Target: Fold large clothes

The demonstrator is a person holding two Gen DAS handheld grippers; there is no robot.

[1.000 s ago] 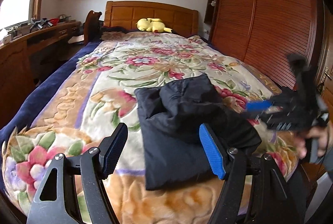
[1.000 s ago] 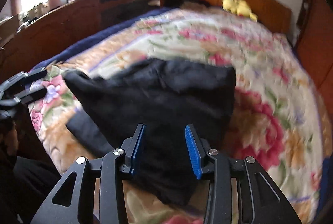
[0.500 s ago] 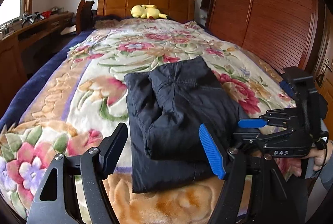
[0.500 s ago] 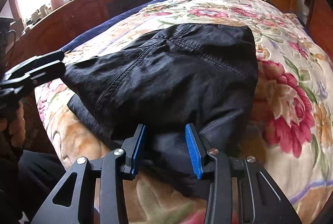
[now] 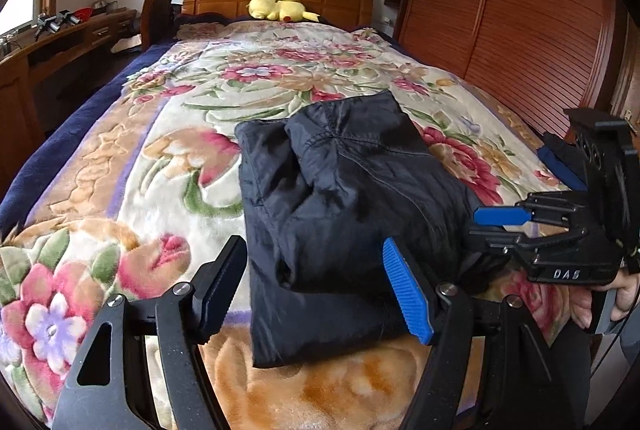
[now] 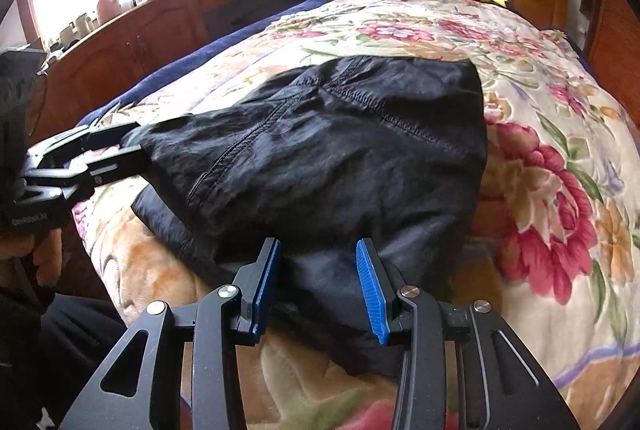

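Item: black garment (image 5: 352,198), folded to a bundle, lying on floral blanket (image 5: 132,166) at bed's near end.
Left gripper (image 5: 316,290): jaws closing, nothing between them.
Right gripper (image 6: 316,290): jaws apart, empty, over near edge.
Risk: slick fabric; a snagged top layer could spill the fold.
Markings: "DAS" on right gripper body.

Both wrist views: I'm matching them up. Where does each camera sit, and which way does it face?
Left wrist: behind the left gripper, facing up the bed over the garment; right gripper and hand show.
Right wrist: behind the right gripper, at the garment's other side; left gripper shows.
Shared: garment, bed, plush.
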